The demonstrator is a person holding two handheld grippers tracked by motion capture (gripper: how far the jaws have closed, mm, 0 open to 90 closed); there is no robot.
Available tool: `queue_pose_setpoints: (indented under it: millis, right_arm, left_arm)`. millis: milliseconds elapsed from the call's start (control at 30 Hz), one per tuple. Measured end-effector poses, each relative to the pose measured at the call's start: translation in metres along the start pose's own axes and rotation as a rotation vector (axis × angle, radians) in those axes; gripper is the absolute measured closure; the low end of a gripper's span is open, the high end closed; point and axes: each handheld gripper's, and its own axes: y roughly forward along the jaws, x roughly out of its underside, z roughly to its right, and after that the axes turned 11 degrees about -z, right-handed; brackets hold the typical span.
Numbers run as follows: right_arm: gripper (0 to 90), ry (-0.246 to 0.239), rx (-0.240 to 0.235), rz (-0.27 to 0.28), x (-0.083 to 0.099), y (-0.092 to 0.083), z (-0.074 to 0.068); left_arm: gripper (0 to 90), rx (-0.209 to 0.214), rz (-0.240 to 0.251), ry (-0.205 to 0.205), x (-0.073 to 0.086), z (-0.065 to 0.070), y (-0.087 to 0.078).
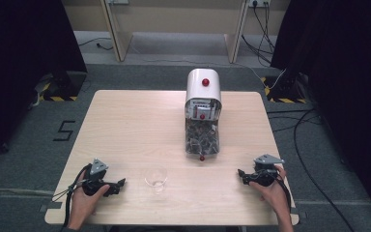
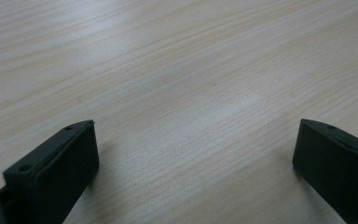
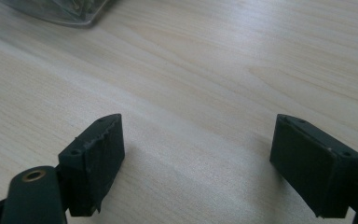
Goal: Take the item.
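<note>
Opening step: we rest left gripper (image 1: 118,185) and right gripper (image 1: 242,174) on worktop (image 1: 135,125), jaws wide, empty; next, reach clear cup (image 1: 155,178) before dispenser (image 1: 203,113).

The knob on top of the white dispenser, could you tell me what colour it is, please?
Red. The knob on the dispenser shows best in the high view.

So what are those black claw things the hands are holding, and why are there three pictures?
Those are grippers, tools a person squeezes to grab things. The high view looks down on a wooden table: the left gripper and right gripper rest near its front edge. Between them stands a clear cup, and behind it a white dispenser full of small packets. The other two pictures come from cameras on each gripper. Both grippers are open and hold nothing.
</note>
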Motion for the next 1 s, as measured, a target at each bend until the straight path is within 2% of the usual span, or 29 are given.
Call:
queue_pose_setpoints:
  millis: [167, 267, 367, 633, 800, 900, 1000]
  right_arm:
    - [18.9, 0.002, -0.002, 0.001, -0.001, 0.000, 0.000]
    - [23.0, 0.003, -0.003, 0.009, -0.001, -0.001, 0.001]
    - [23.5, 0.002, -0.015, 0.014, -0.002, -0.001, 0.001]
    - [28.1, -0.011, -0.014, 0.074, -0.008, -0.011, -0.004]
    - [34.1, -0.060, -0.035, 0.125, -0.018, -0.020, -0.012]
    - [35.4, -0.075, -0.062, 0.142, -0.022, -0.023, -0.018]
    - [37.2, -0.100, -0.065, 0.154, -0.027, -0.025, -0.023]
  left_arm:
    - [0.0, 0.000, 0.000, -0.001, 0.000, 0.000, 0.000]
    - [0.0, 0.000, 0.000, 0.000, 0.000, 0.000, 0.000]
    - [0.0, 0.000, 0.000, -0.001, 0.000, 0.000, 0.000]
    - [0.0, 0.000, 0.000, 0.000, 0.000, 0.000, 0.000]
    - [0.0, -0.001, 0.001, 0.002, 0.000, 0.000, 0.000]
    - [0.0, -0.001, 0.001, 0.003, 0.000, 0.000, 0.000]
    - [0.0, -0.001, 0.001, 0.003, 0.000, 0.000, 0.000]
